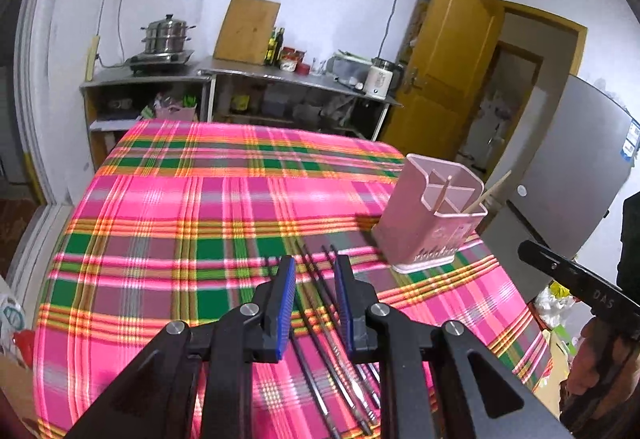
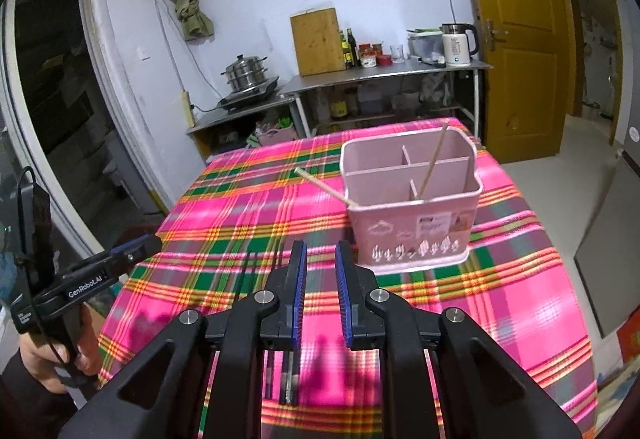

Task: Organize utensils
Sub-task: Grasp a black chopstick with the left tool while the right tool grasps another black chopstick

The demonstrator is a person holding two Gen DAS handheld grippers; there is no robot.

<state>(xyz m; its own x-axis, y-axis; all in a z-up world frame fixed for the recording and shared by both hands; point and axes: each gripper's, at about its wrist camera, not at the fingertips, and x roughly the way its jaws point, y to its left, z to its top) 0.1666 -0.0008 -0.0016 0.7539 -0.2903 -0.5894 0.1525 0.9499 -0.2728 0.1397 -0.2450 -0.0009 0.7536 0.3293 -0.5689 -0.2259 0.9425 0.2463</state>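
A pink divided utensil holder (image 1: 424,235) (image 2: 412,227) stands upright on the pink plaid tablecloth (image 1: 180,219). Two wooden chopsticks (image 2: 434,159) lean in its compartments, one tipping out over the left rim. Several black chopsticks (image 1: 340,367) lie loose on the cloth, running under my left gripper (image 1: 314,263), which hovers over them open with nothing between its blue pads. My right gripper (image 2: 320,249) is also open with nothing in it. It is just short of the holder's front wall. Each gripper shows at the edge of the other's view.
A steel counter (image 2: 400,73) along the far wall carries a steamer pot (image 2: 244,73), a wooden cutting board (image 2: 318,41), bottles and a white kettle (image 2: 456,45). A yellow door (image 2: 520,39) stands at the right. A grey fridge (image 1: 580,167) stands past the table's right edge.
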